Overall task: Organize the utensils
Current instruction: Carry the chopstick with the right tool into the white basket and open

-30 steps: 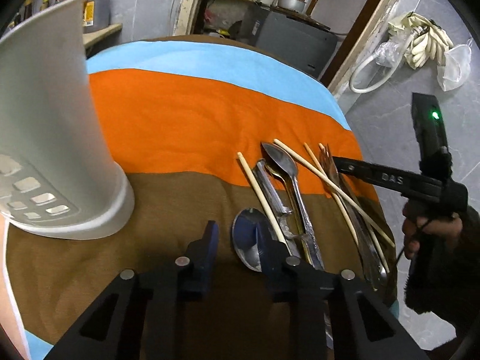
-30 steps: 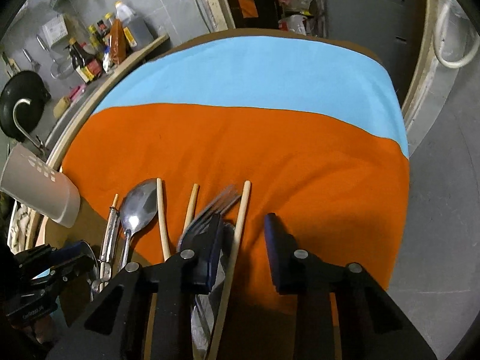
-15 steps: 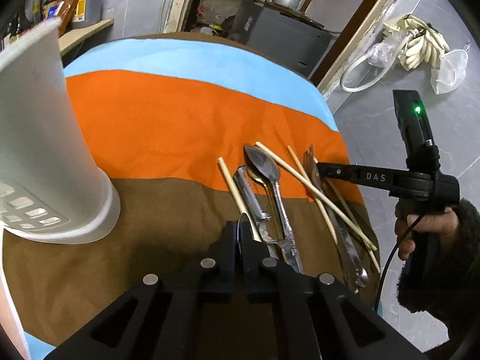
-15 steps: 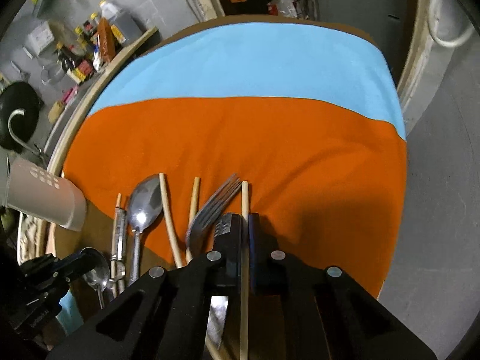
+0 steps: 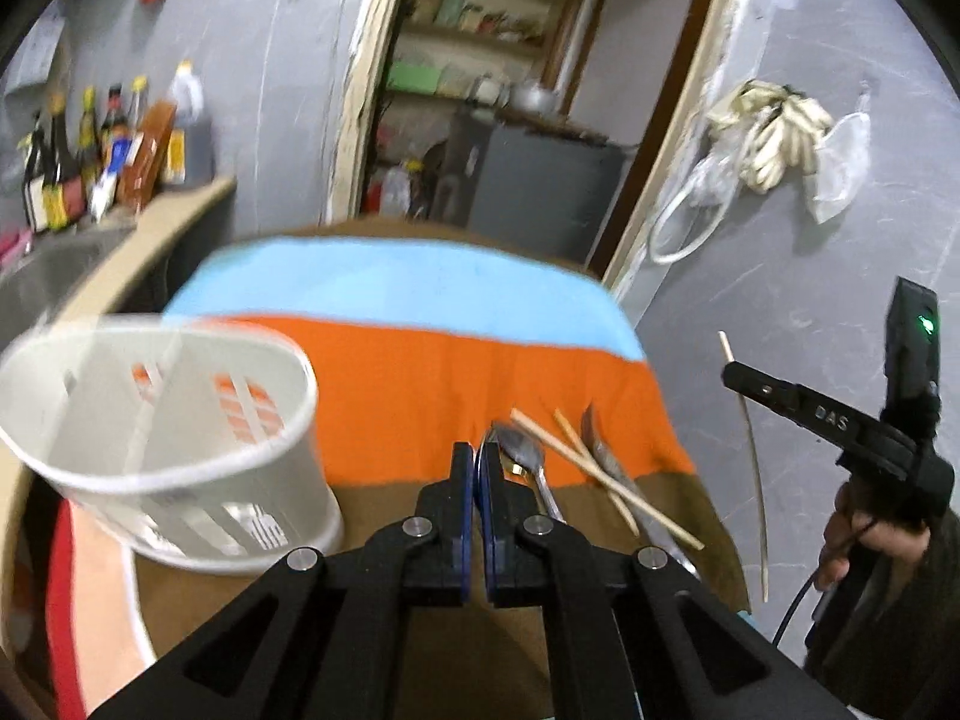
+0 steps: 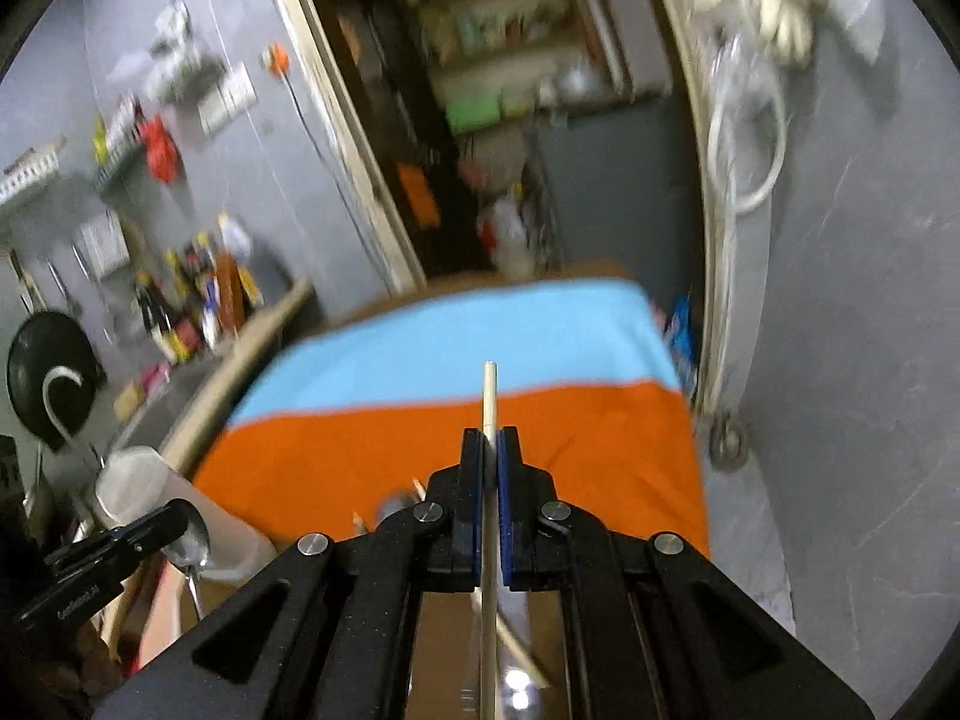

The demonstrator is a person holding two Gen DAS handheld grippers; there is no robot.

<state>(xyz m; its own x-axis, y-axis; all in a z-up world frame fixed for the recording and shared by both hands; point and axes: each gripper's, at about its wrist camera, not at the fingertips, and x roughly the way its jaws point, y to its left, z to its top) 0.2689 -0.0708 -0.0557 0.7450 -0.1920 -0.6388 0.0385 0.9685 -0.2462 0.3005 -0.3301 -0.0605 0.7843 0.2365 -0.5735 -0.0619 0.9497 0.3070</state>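
Chopstick pinched in right claw | left claw's spoon hidden

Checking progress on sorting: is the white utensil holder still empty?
Apparently empty: the left wrist view looks into the white utensil holder and shows only bare walls and dividers, though the picture is blurred.

Table under a blue-orange-brown striped cloth, with white holder, spoon, chopsticks.
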